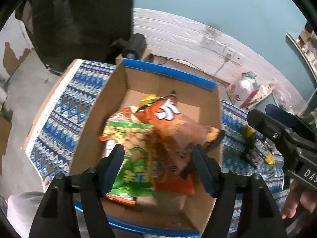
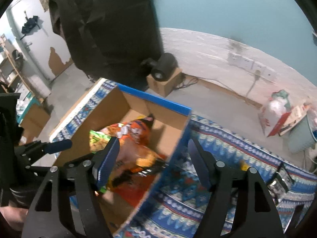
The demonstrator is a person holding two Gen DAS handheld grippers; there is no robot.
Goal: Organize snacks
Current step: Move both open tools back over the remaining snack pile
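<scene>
An open cardboard box [image 1: 116,91] with blue rims stands on a patterned blue cloth. Inside lie an orange snack bag [image 1: 174,130] and a green snack bag [image 1: 134,170], overlapping. My left gripper [image 1: 158,168] hovers open above the bags, empty. In the right wrist view the box [image 2: 138,103] is at left with the orange bag [image 2: 136,136] inside. My right gripper [image 2: 153,162] is open and empty, straddling the box's right wall. A dark packet with yellow ends [image 1: 255,150] lies on the cloth right of the box, and shows partly in the right wrist view [image 2: 277,178].
The patterned cloth [image 2: 218,208] covers a low table with white edge [image 1: 51,103]. A black chair [image 2: 111,29] stands behind. A small carton with a black roll [image 2: 164,75] sits on the floor. Clutter and a bin [image 2: 283,115] lie at far right.
</scene>
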